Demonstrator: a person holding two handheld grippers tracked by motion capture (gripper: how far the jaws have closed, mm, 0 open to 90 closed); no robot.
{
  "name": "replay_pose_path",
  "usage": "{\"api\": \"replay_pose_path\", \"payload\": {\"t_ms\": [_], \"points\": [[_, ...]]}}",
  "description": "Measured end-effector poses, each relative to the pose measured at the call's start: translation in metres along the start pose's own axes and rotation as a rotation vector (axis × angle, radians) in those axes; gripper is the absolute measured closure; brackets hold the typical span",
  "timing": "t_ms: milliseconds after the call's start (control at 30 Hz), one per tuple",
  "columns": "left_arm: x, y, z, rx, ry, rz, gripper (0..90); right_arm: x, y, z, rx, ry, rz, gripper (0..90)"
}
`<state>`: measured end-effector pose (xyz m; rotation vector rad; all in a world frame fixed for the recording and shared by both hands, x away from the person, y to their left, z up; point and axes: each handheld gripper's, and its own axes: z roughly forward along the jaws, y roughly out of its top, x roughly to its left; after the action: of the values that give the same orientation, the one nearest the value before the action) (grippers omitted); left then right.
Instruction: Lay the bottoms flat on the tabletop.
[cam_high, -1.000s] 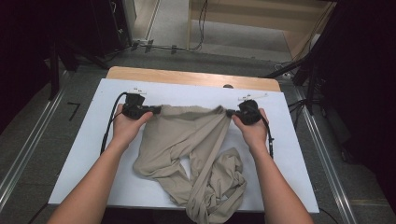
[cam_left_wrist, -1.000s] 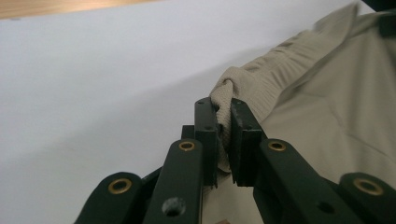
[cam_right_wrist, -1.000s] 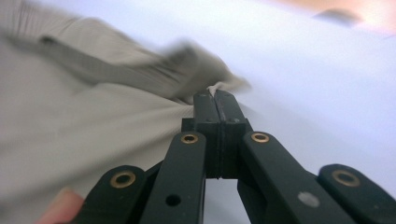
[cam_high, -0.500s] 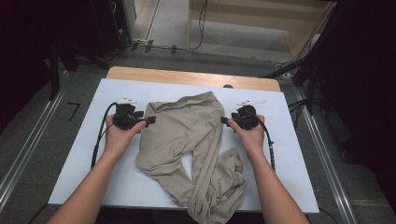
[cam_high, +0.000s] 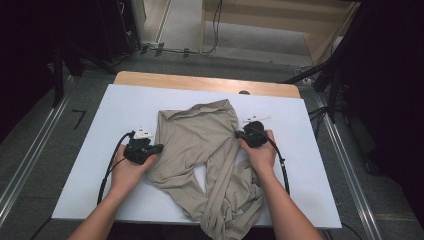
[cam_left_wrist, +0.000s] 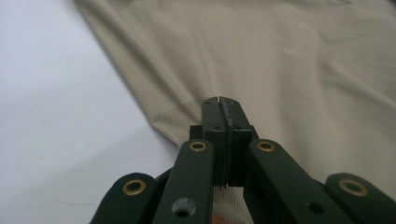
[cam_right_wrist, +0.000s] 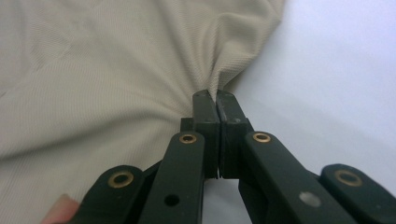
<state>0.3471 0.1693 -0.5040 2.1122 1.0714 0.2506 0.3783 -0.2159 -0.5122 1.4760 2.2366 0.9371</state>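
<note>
A beige garment (cam_high: 200, 140) lies crumpled on the white table (cam_high: 100, 120), its lower part bunched toward the near edge. My left gripper (cam_high: 159, 148) sits at the garment's left edge with its jaws closed; in the left gripper view the tips (cam_left_wrist: 220, 100) meet over the garment (cam_left_wrist: 299, 70) where the hem runs under them. My right gripper (cam_high: 239, 134) is at the garment's right edge. In the right gripper view its tips (cam_right_wrist: 215, 95) pinch a pucker of the garment (cam_right_wrist: 102, 70). A hand holds each gripper.
The white table top lies on a wooden board (cam_high: 200, 82) that shows along the far edge. A black cable (cam_high: 107, 172) loops from the left gripper and another cable (cam_high: 282, 167) trails from the right. Dark stands and floor rails surround the table.
Both grippers have come back toward the near edge and lower, still holding the garment. Its upper part has folded over and now lies flat beyond the grippers.
</note>
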Motion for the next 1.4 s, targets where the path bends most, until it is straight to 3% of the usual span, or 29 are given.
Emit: {"api": "replay_pose_path", "payload": {"t_ms": [100, 233, 367, 500, 533, 600, 700, 800, 867, 1000, 1100, 1333, 1400], "points": [[-0.006, -0.006, -0.006, 0.018, -0.048, 0.024, 90.0, -0.005, -0.016, -0.019, -0.012, 0.010, 0.014, 87.4], [-0.018, -0.022, -0.018, 0.025, -0.085, 0.050, 90.0, -0.010, -0.053, -0.046, -0.021, 0.025, 0.052, 87.4], [-0.025, -0.033, -0.027, 0.029, -0.138, 0.072, 90.0, -0.004, -0.088, -0.068, -0.047, 0.038, 0.045, 87.4], [-0.027, -0.034, -0.031, 0.023, -0.214, 0.091, 90.0, 0.001, -0.105, -0.082, -0.054, 0.046, 0.049, 86.3], [-0.027, -0.032, -0.032, 0.005, -0.222, 0.092, 82.9, 0.001, -0.107, -0.084, -0.059, 0.065, 0.054, 79.9], [-0.021, -0.025, -0.035, -0.036, -0.220, 0.069, 60.3, -0.001, -0.105, -0.090, -0.077, 0.086, 0.049, 59.0], [-0.012, -0.011, -0.037, -0.097, -0.233, 0.026, 59.6, -0.010, -0.092, -0.102, -0.149, 0.099, 0.044, 53.0], [-0.010, 0.004, -0.030, -0.093, -0.220, 0.042, 76.9, -0.020, -0.071, -0.111, -0.195, 0.072, 0.035, 59.3], [-0.011, 0.010, -0.020, -0.064, -0.241, 0.067, 89.7, -0.025, -0.056, -0.109, -0.204, 0.064, 0.026, 67.0], [-0.021, 0.016, 0.003, 0.027, -0.232, 0.136, 90.0, -0.030, -0.032, -0.090, -0.179, 0.072, -0.012, 78.5], [-0.023, 0.027, 0.010, -0.005, -0.231, 0.098, 90.0, -0.027, -0.022, -0.068, -0.141, 0.079, -0.038, 82.1], [-0.025, 0.046, 0.041, 0.081, -0.221, 0.140, 90.0, -0.026, -0.016, -0.029, -0.061, 0.124, -0.060, 82.9], [-0.024, 0.049, 0.047, 0.092, -0.223, 0.129, 88.3, -0.029, -0.017, -0.025, -0.048, 0.129, -0.060, 82.8]]}}
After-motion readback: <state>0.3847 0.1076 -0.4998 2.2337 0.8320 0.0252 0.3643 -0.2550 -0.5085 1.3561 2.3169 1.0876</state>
